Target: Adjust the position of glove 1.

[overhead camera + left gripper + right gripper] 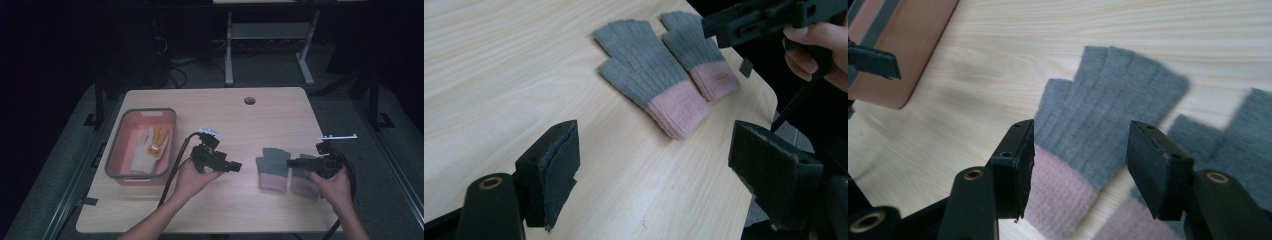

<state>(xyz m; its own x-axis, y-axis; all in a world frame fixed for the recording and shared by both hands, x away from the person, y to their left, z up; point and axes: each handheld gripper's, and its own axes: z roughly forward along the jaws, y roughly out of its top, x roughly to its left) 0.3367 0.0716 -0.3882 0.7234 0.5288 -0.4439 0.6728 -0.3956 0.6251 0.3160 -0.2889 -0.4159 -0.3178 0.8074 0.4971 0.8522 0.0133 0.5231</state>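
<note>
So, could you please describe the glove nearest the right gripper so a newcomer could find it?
Start at the wooden table and look right of the pink bin. Two grey gloves with pink cuffs lie side by side; it is the right glove, under the right gripper.

I see a light wooden table [280,107] under direct light, a round cable hole [249,100] near its far edge. Beyond the table stands a white metal frame [270,35] on grey floor [270,70], with dark cables [175,70] coiled left of it. Past that the room falls into darkness; walls, I can't make out.
</note>
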